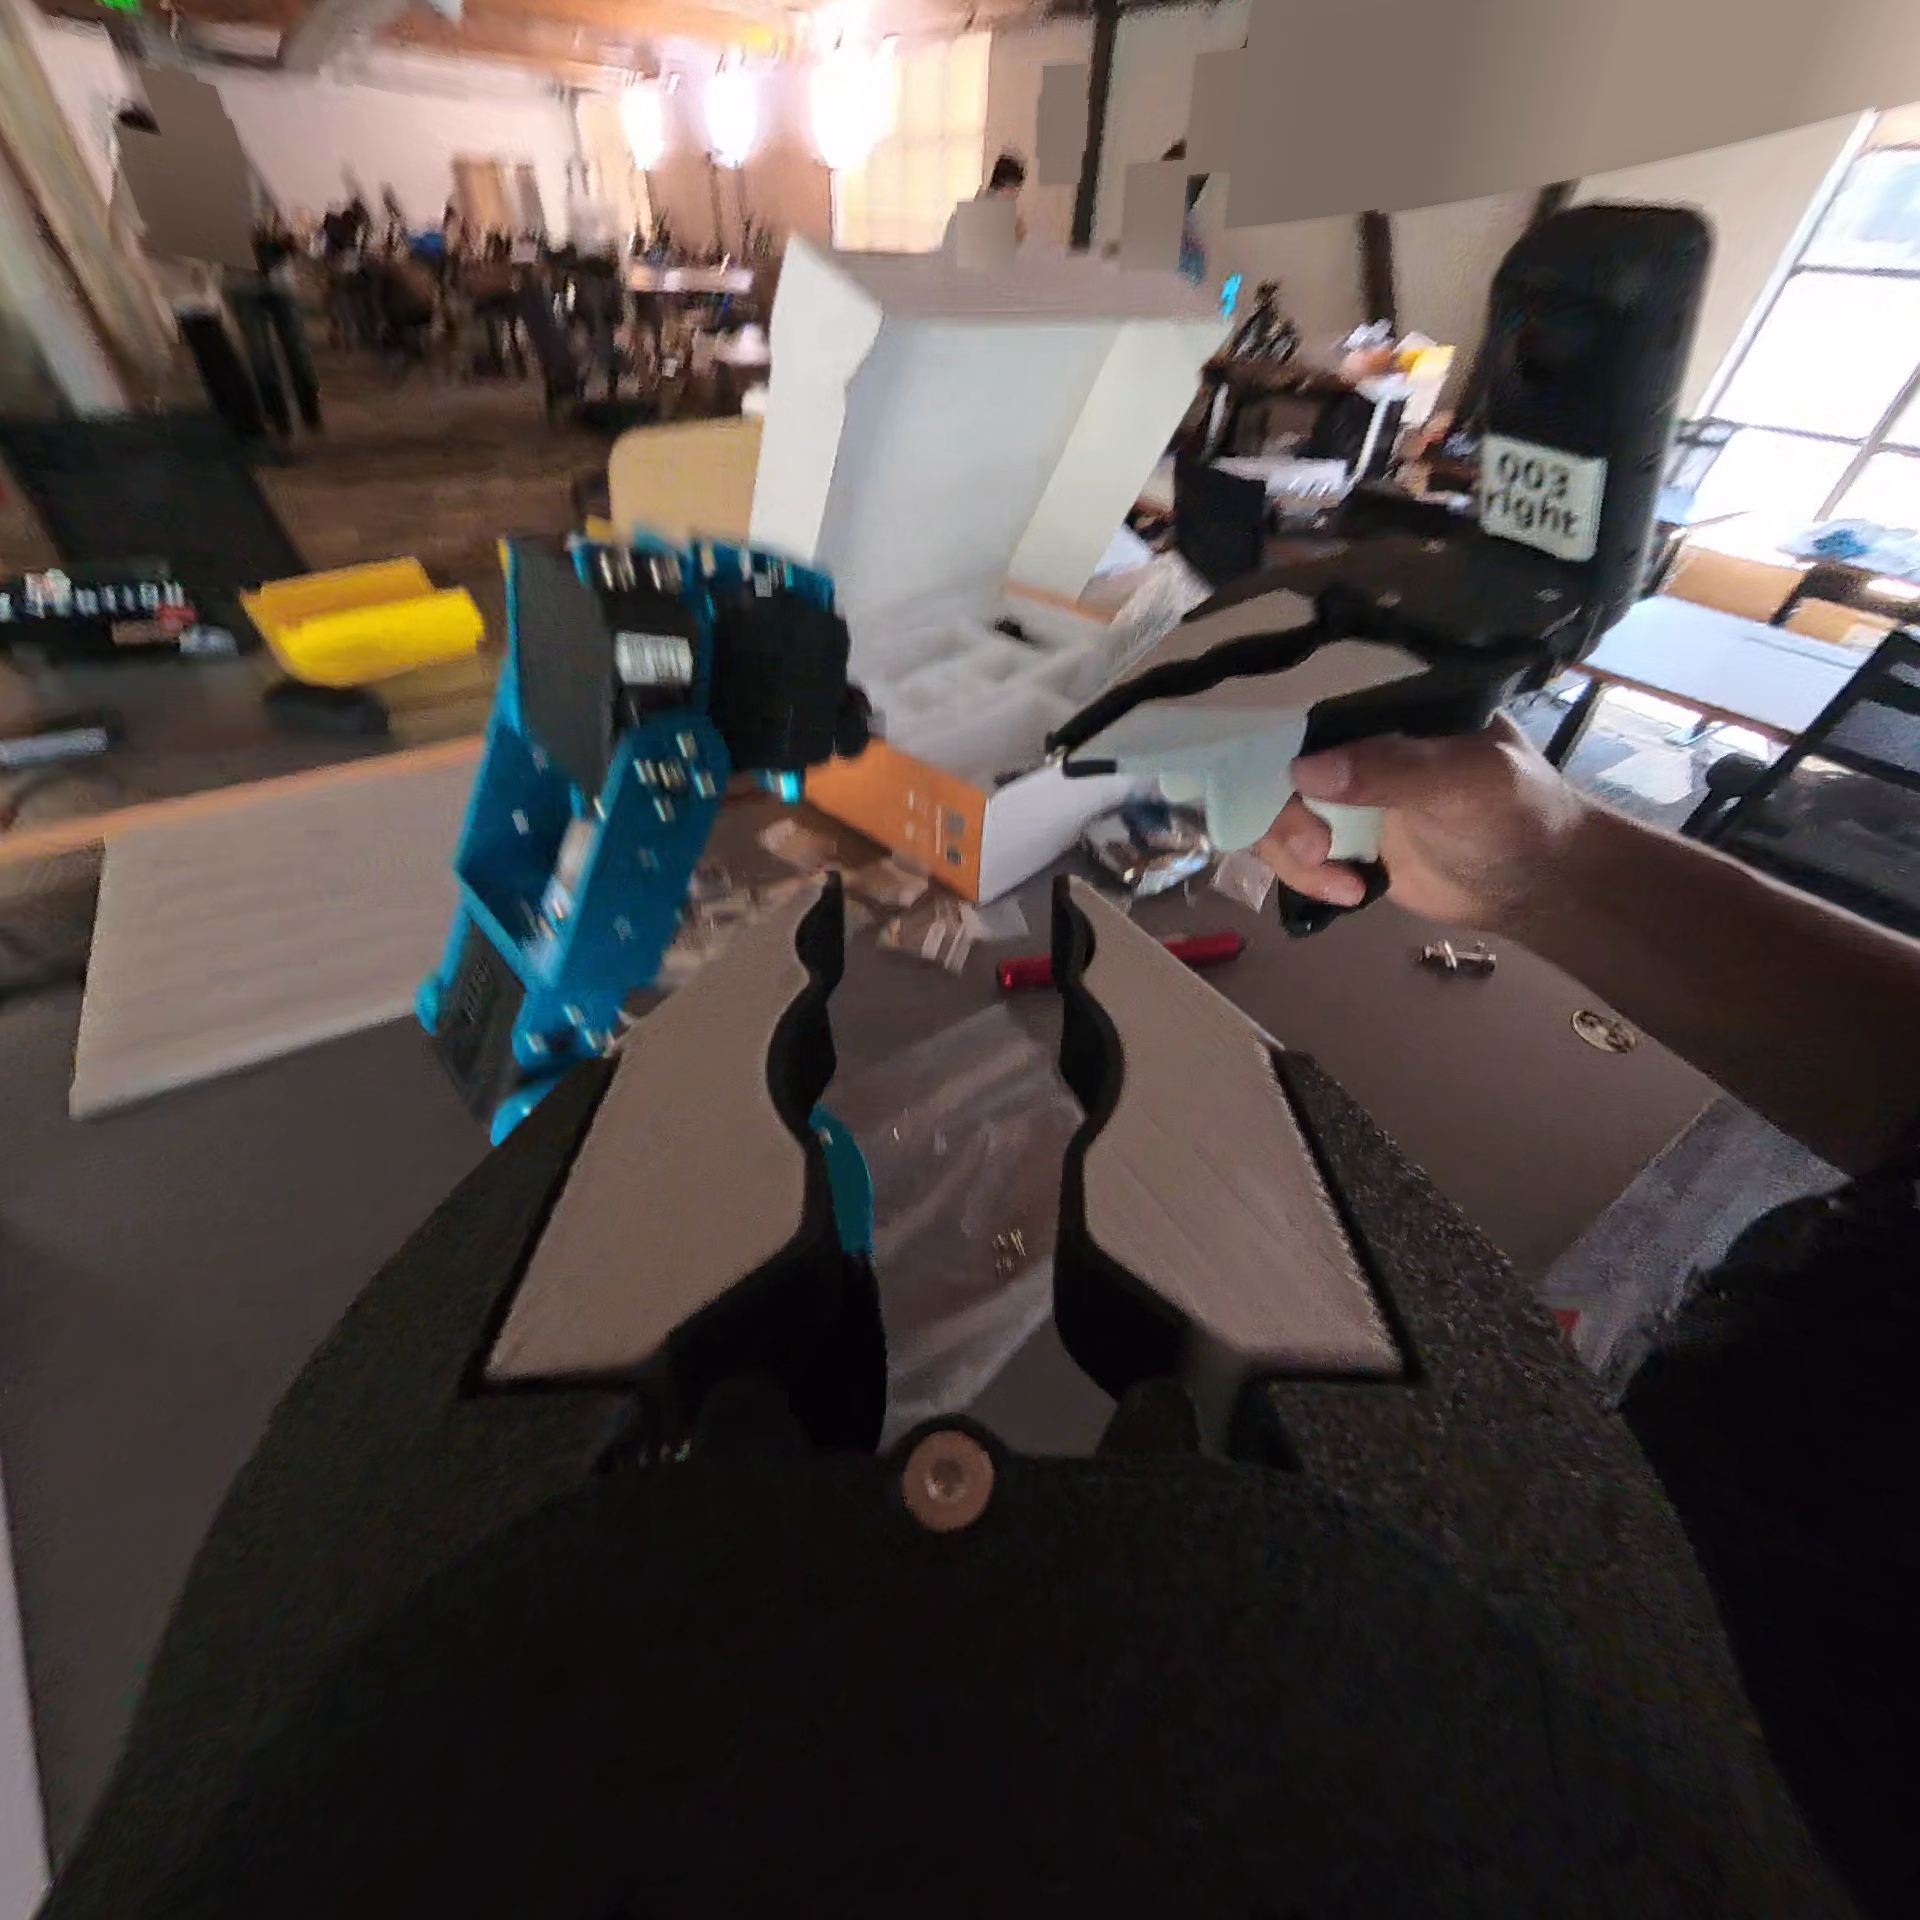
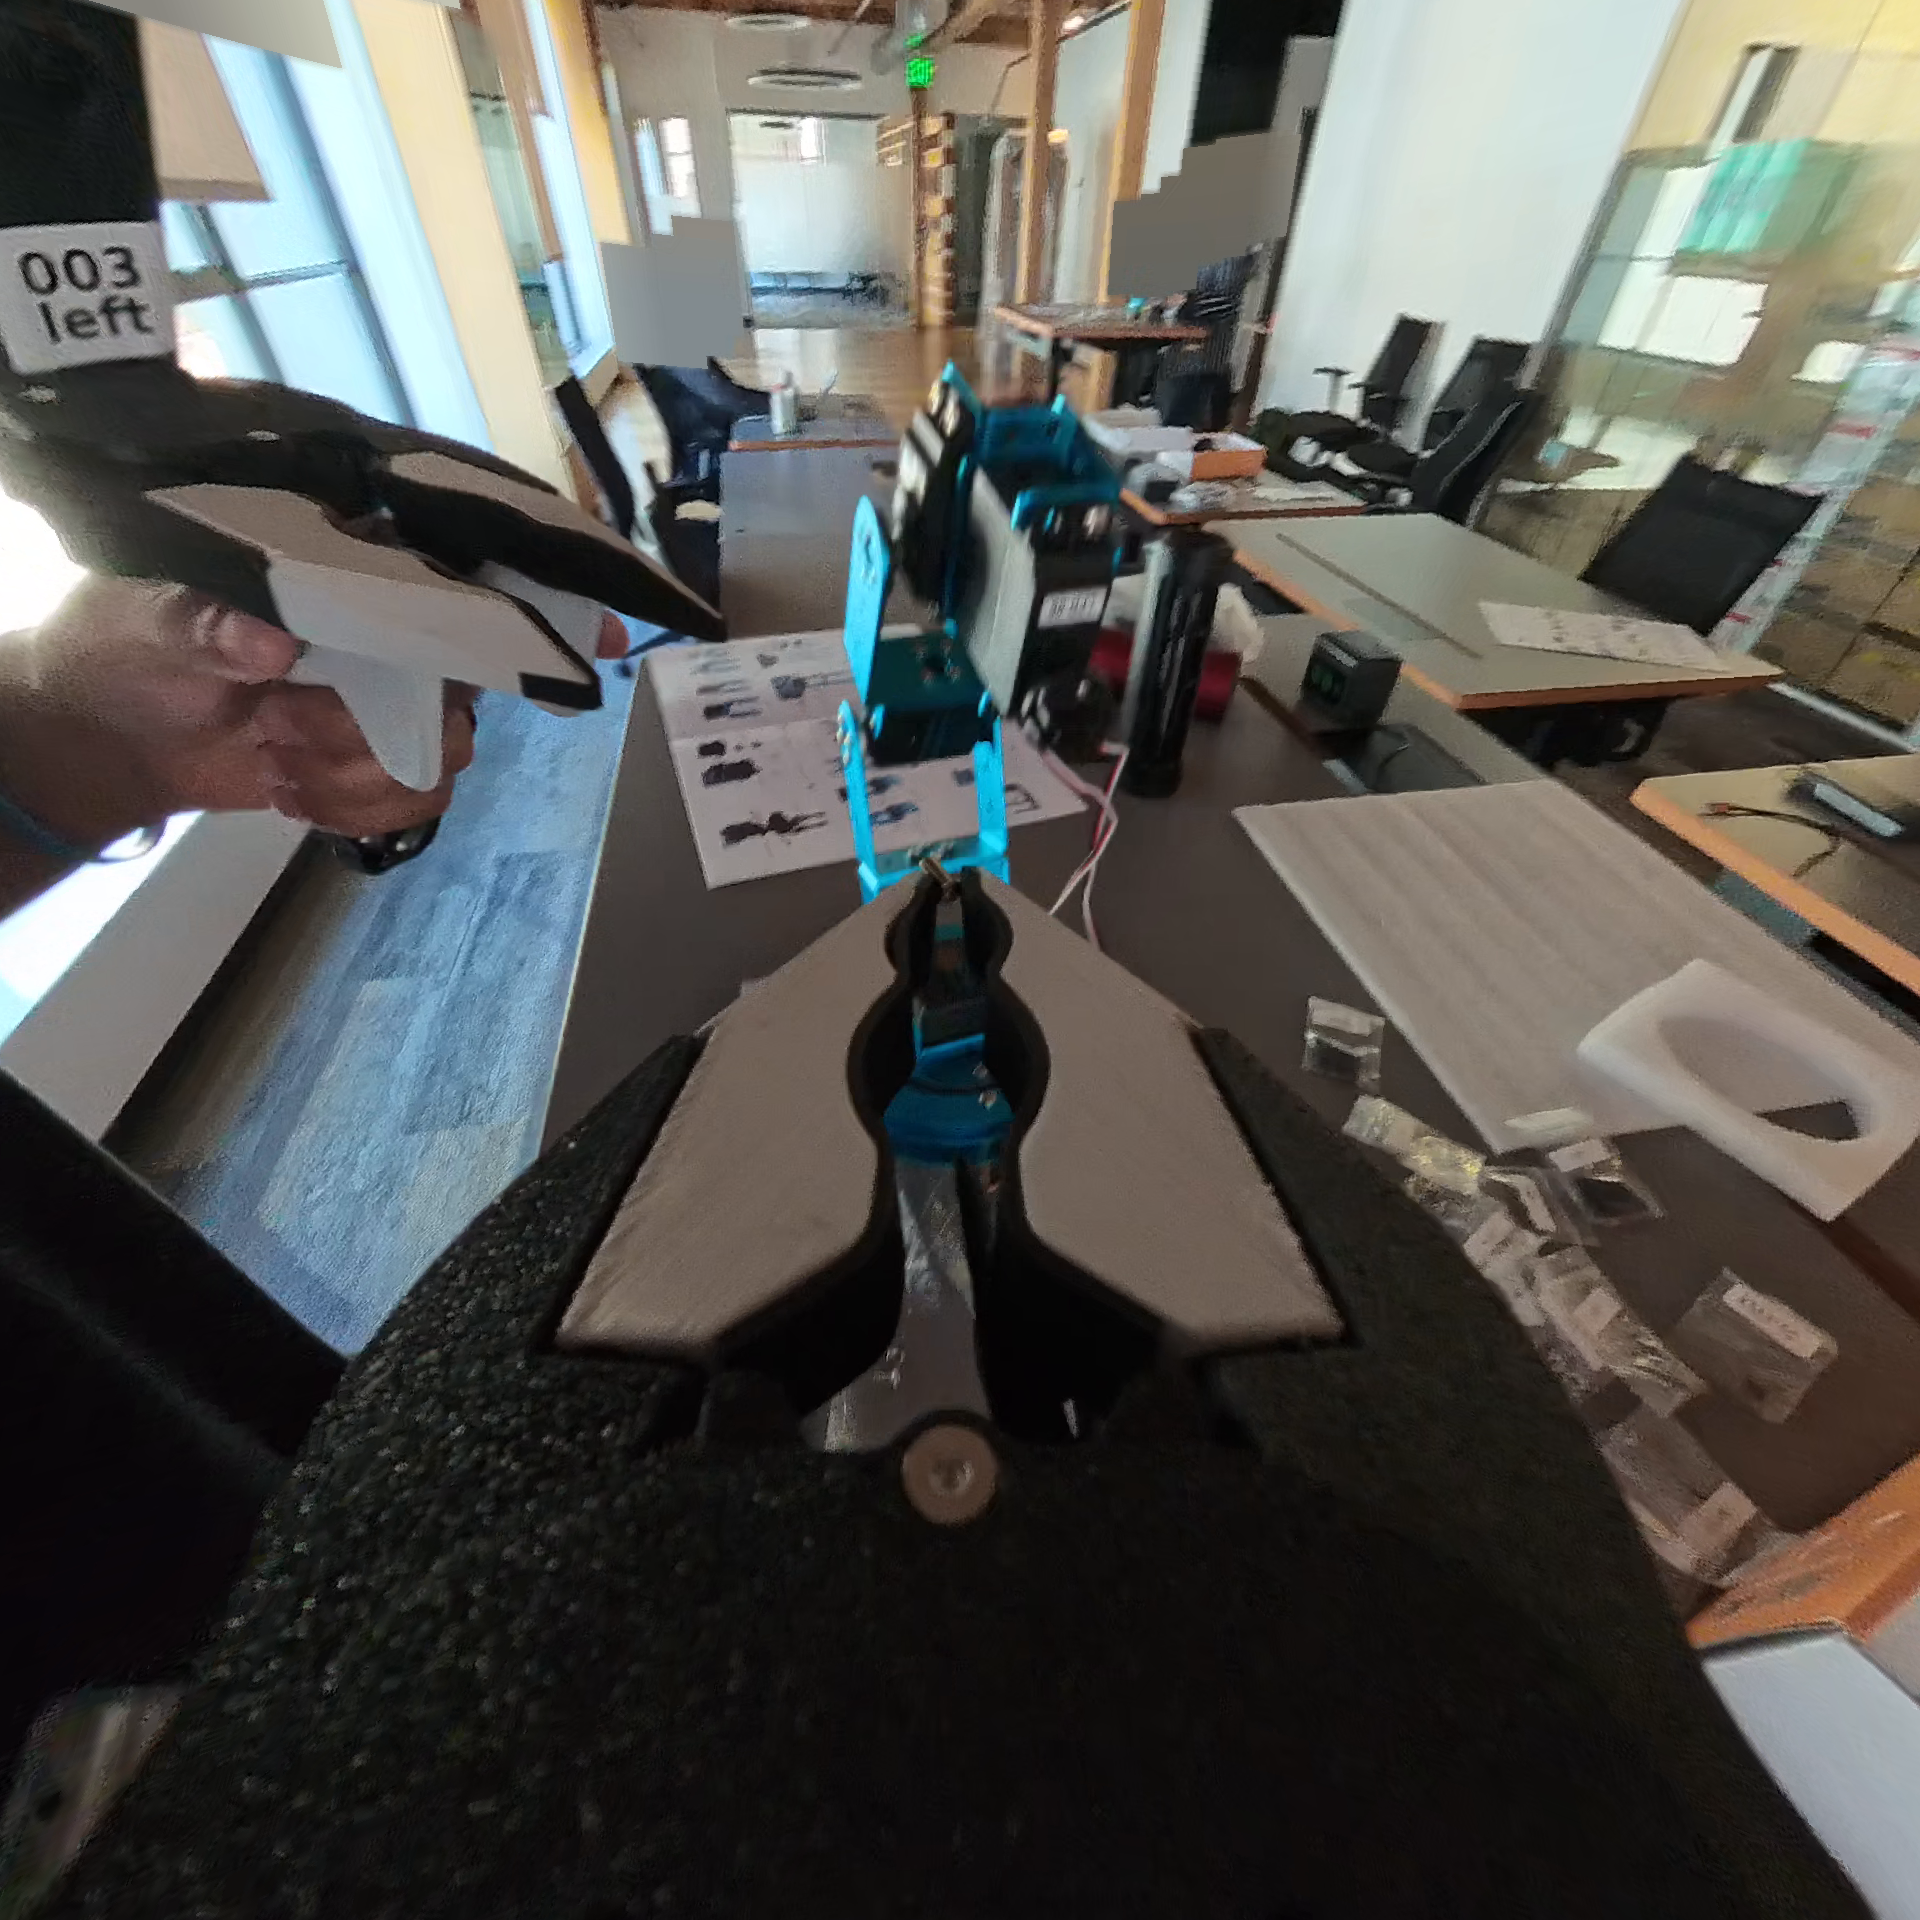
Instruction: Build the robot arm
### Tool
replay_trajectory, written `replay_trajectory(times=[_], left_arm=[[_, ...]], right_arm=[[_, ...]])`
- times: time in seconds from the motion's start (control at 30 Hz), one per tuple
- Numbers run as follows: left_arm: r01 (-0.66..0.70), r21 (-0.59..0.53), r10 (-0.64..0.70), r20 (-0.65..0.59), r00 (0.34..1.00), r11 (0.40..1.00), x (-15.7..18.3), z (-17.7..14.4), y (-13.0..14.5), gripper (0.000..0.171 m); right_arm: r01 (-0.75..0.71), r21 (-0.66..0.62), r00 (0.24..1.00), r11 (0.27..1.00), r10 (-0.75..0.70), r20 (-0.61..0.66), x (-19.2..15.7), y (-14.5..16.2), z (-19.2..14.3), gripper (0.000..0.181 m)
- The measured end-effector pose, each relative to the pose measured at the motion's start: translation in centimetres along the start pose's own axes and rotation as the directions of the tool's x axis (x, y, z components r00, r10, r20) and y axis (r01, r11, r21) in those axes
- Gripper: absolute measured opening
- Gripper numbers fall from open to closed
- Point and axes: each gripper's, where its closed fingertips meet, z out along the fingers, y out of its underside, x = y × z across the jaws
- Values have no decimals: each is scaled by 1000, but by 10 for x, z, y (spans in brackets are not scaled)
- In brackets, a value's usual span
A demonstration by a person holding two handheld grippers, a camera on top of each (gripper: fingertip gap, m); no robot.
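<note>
A blue-and-black servo robot assembly (image 1: pixel 623 748) leans, blurred, just left of my left gripper (image 1: pixel 945 914), which is open and empty. Its blue foot (image 1: pixel 850 1184) shows between my left fingers, by a clear plastic bag (image 1: pixel 966 1122). In the right wrist view the assembly (image 2: pixel 987 582) rises straight beyond my right gripper (image 2: pixel 948 899), whose jaws are shut. Blue parts (image 2: pixel 943 1122) show through the gap between its fingers. A small metal pin (image 2: pixel 935 864) sits at its tips; I cannot tell whether it is pinched. The left wrist view shows the right gripper (image 1: pixel 1065 753) hand-held, a gap right of the assembly.
An open white box (image 1: pixel 966 416) stands behind. A red tool (image 1: pixel 1122 961), small parts bags (image 2: pixel 1558 1247), a foam sheet (image 2: pixel 1507 914), a white foam block (image 2: pixel 1745 1081), a printed sheet (image 2: pixel 769 769) and a black cylinder (image 2: pixel 1169 665) lie on the dark table. A yellow bin (image 1: pixel 364 623) sits far left. The grippers' ends are close to 9 centimetres from one another.
</note>
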Motion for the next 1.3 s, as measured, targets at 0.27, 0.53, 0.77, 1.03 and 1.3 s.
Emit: replay_trajectory(times=[0.27,0.53,0.77,1.03,1.3], left_arm=[[-164,93,178,-168,969,982,-59,-4,-55,55],[-192,54,197,-403,894,980,-70,43,-41,71],[-235,61,238,-428,872,970,-66,59,-35,59],[-291,50,282,-439,853,956,-63,61,-34,54],[-280,65,279,-437,855,958,-63,61,-34,54]], right_arm=[[-27,44,953,999,39,-299,13,-58,27,3],[-83,9,917,997,79,-392,20,-53,37,3],[-76,-33,930,997,58,-363,25,-50,45,3],[-79,-24,956,997,69,-286,25,-50,47,3],[0,-115,948,993,-36,-317,26,-52,47,3]])
